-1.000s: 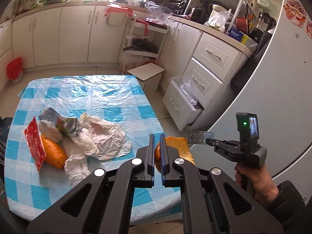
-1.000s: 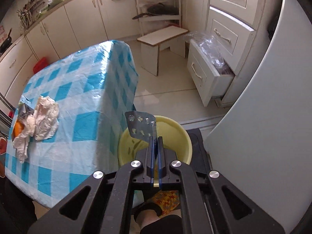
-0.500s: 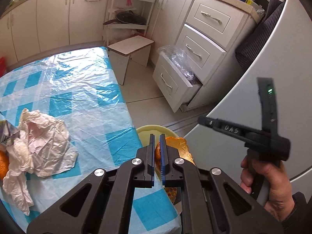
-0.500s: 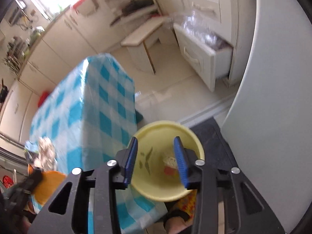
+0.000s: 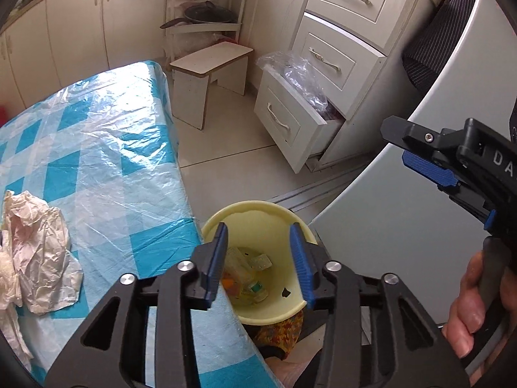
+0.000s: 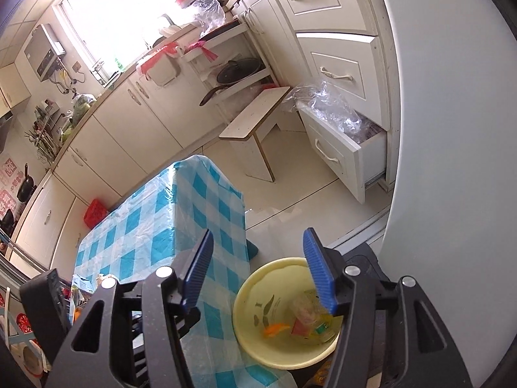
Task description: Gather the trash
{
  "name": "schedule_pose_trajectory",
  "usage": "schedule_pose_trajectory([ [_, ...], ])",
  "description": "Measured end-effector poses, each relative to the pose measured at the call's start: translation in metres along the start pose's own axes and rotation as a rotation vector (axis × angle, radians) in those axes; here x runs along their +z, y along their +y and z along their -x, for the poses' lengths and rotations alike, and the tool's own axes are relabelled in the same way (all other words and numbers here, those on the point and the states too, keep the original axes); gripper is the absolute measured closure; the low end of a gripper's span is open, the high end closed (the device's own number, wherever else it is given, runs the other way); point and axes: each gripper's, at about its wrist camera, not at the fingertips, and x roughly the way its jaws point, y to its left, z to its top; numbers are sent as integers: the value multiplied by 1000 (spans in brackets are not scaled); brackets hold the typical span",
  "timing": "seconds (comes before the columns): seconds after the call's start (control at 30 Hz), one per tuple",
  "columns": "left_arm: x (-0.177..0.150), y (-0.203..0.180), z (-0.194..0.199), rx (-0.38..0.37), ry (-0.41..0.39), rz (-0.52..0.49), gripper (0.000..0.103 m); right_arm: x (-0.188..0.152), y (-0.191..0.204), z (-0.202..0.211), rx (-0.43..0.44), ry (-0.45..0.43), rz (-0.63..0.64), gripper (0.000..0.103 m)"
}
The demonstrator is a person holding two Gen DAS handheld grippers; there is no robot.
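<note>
pale yellow round plastic bin (image 5: 258, 213), scraps inside, is framed by the left gripper (image 5: 258, 258) and right gripper (image 6: 258, 271); both jaws just opened, nothing held.

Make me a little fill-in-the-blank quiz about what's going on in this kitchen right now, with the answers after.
1. The yellow bin stands on the ____ beside the table.
2. The left gripper, hanging over the bin, has its jaws ____.
3. The crumpled paper lies on the ____.
4. The lowest drawer of the cabinet is ____.

Answers: floor; open; table; open
</note>
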Motion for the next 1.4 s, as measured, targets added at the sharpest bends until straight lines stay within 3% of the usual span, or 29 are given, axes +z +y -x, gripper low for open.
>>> schedule_pose_trajectory([
  [0.23,-14,9,57,128,-91,-34,27,-3,20,15,-78,-70,88,30],
  [0.53,-43,56,154,293,-201,7,10,-30,61,57,-111,-245,198,15],
  [0.9,-109,116,261,441,-294,107,8,-91,129,94,27,-268,277,12],
  [1.23,-143,139,318,458,-360,175,8,-120,189,132,108,-255,370,11],
  [1.4,-151,149,327,452,-349,221,8,-126,201,148,116,-268,387,9],
])
